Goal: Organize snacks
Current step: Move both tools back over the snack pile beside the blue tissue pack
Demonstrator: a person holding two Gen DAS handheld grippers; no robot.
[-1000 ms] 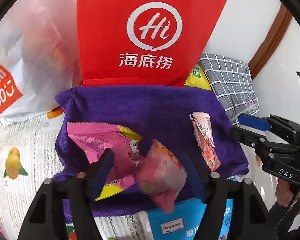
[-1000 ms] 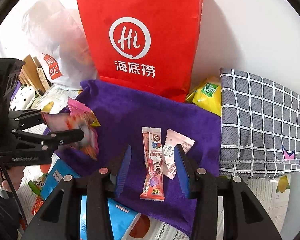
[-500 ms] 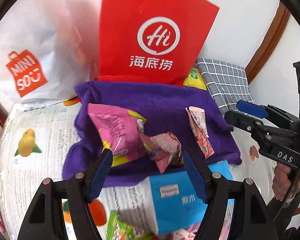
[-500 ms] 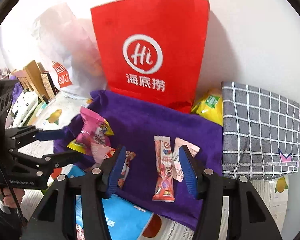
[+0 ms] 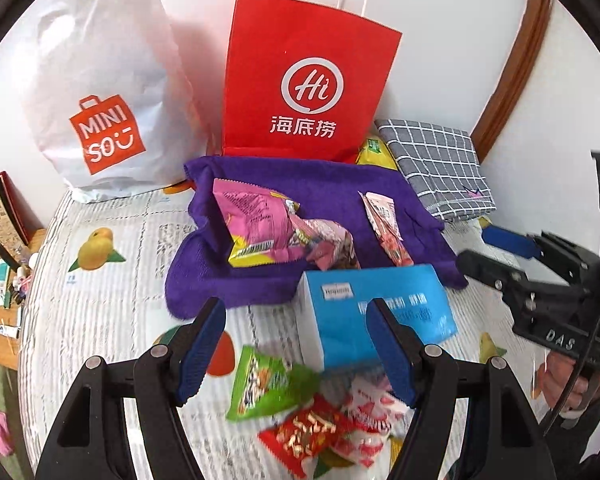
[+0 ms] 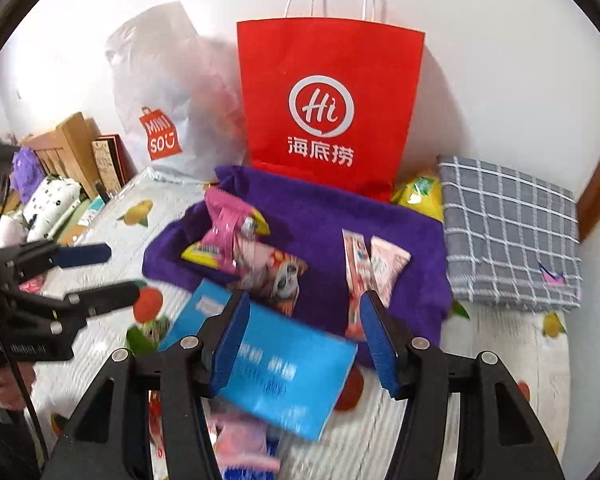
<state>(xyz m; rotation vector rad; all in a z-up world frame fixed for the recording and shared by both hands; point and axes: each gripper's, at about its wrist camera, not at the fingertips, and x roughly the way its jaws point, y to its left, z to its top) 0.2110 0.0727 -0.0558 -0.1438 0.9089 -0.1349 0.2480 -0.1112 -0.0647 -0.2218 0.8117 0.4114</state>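
Snacks [image 5: 284, 236] now dropped on purple towel [image 5: 332, 184]; left gripper [image 5: 296, 344] empty, jaws apart. Right gripper [image 6: 304, 336] jaws just widened, nothing held. Both backed off; loose pile [image 5: 300, 412] up front looks next.

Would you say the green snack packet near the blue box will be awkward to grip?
Probably floppy: the green snack packet looks like thin crinkled film, lying flat. It seems light, so a push might just slide it across the printed cloth. Its glossy surface could slip between pads.

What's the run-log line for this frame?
left tongs: open, empty | right tongs: open, empty, just widened | purple towel: four snacks | blue box: off towel
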